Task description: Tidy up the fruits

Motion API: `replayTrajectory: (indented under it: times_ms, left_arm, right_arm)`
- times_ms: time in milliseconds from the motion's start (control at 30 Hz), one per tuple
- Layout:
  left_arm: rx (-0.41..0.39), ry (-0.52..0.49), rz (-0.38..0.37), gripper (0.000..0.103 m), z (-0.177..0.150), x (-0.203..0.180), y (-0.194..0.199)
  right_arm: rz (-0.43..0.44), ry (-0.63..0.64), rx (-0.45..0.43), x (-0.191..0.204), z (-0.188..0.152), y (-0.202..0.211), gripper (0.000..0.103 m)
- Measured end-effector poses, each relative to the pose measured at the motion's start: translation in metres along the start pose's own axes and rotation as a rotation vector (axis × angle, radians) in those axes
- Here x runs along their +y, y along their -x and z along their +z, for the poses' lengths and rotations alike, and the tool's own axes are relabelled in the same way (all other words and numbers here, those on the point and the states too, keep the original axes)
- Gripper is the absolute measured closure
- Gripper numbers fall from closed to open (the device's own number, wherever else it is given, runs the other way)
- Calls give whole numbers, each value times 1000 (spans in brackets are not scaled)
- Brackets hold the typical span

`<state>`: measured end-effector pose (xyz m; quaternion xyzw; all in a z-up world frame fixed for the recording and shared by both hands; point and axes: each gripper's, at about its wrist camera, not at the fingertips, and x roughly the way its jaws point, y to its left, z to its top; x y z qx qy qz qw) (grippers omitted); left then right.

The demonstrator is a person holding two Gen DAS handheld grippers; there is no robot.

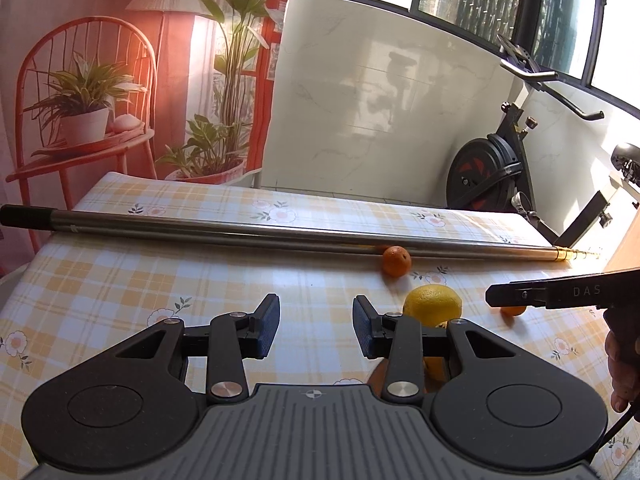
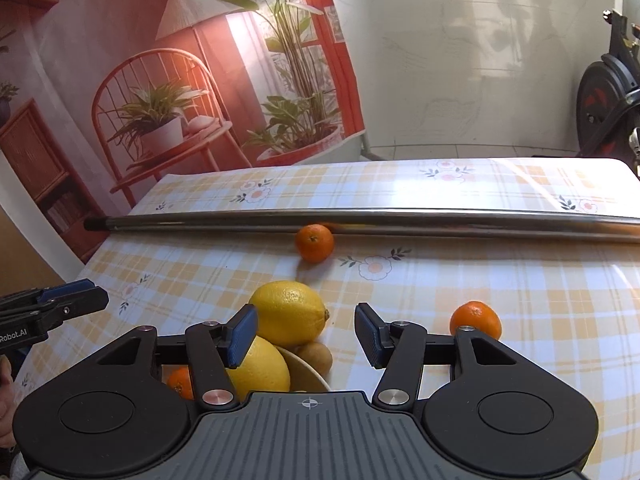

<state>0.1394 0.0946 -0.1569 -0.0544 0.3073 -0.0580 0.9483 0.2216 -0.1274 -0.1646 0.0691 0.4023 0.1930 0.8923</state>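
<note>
White letters "DAS" stand on the side of the black right gripper (image 1: 520,296) in the left wrist view. The black, blue-padded left gripper (image 2: 86,294) carries white lettering "Robot.AI", its start cut off by the frame edge.

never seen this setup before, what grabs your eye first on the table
A long metal pole lies across the checked tablecloth, with a small orange resting right against it. Nearer, two big lemons sit piled at a bowl, and another orange lies loose to their right, beyond the open right tool.
</note>
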Motion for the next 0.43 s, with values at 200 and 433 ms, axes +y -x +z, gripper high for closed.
replayTrajectory:
  times_ms: [200,433]
  left_arm:
    - [7,27,14,61,2,7,-7]
    - [27,42,13,61,3,8,-15]
  right_arm:
    - [38,-54,90,3,21,-42,45]
    - [25,-90,183,4,23,-74,41]
